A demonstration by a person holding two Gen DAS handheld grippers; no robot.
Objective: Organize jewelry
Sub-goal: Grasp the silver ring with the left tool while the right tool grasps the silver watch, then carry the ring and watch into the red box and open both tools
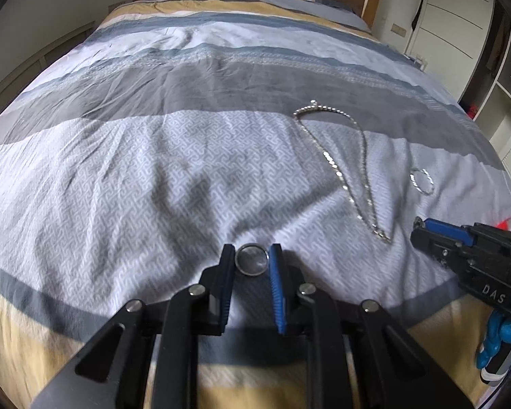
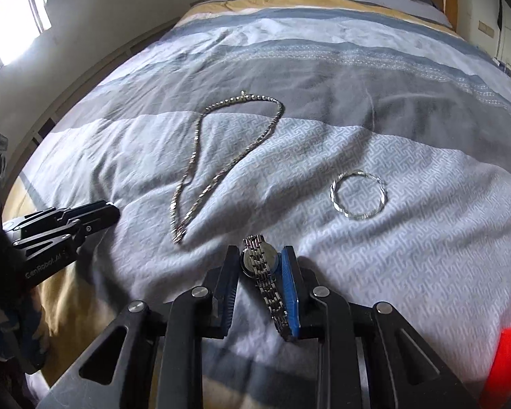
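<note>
Right claw pinching silver link-band wristwatch | left claw pinching round silver disc | step: carrying | next: set beside silver chain necklace ahead.

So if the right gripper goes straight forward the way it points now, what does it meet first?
Probably only the bedcover. The right gripper, shut on the watch, points between the necklace on its left and the bracelet on its right; depth is unclear.
</note>
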